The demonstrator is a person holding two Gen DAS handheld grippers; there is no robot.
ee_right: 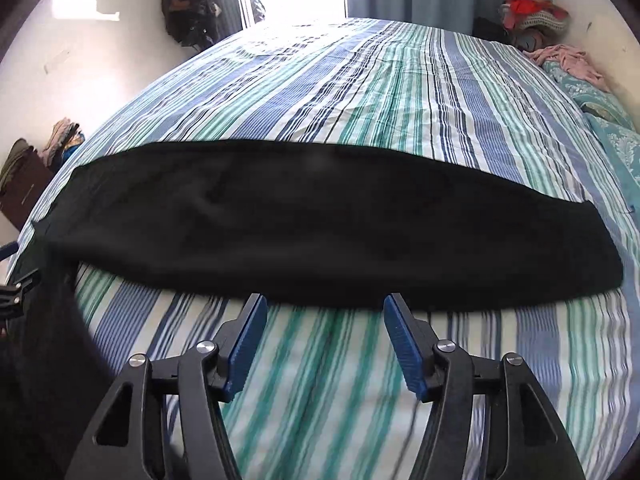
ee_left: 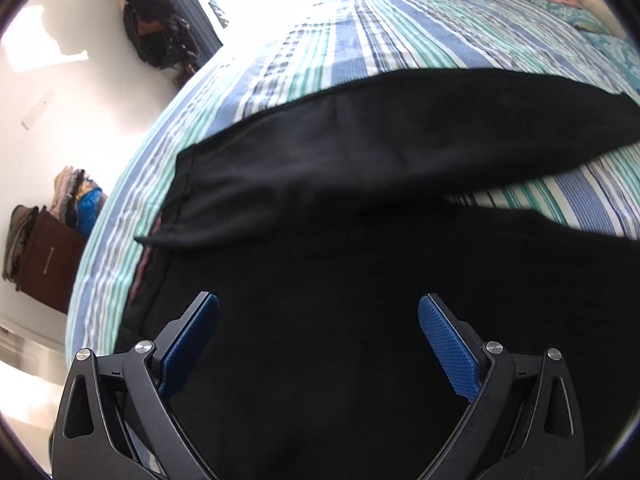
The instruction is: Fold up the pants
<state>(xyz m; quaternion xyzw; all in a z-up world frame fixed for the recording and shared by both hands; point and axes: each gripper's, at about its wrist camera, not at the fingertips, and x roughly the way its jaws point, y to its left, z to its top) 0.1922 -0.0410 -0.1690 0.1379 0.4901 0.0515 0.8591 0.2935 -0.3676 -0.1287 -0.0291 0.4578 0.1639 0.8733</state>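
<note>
Black pants [ee_left: 360,152] lie spread on a striped bed [ee_left: 360,40]. In the left wrist view one leg runs across the bed and the other black part fills the foreground under my left gripper [ee_left: 318,304], which is open and empty just above the fabric. In the right wrist view one pant leg [ee_right: 320,220] lies flat across the bed [ee_right: 360,92]. My right gripper [ee_right: 324,304] is open and empty, its fingertips at the leg's near edge. The left gripper's edge [ee_right: 12,288] shows at far left.
A dark brown box with stacked clothes [ee_left: 48,248] stands by the wall left of the bed. Dark bags [ee_right: 192,4] hang by the window. Teal pillows and a pink garment [ee_right: 568,60] lie at the bed's right end.
</note>
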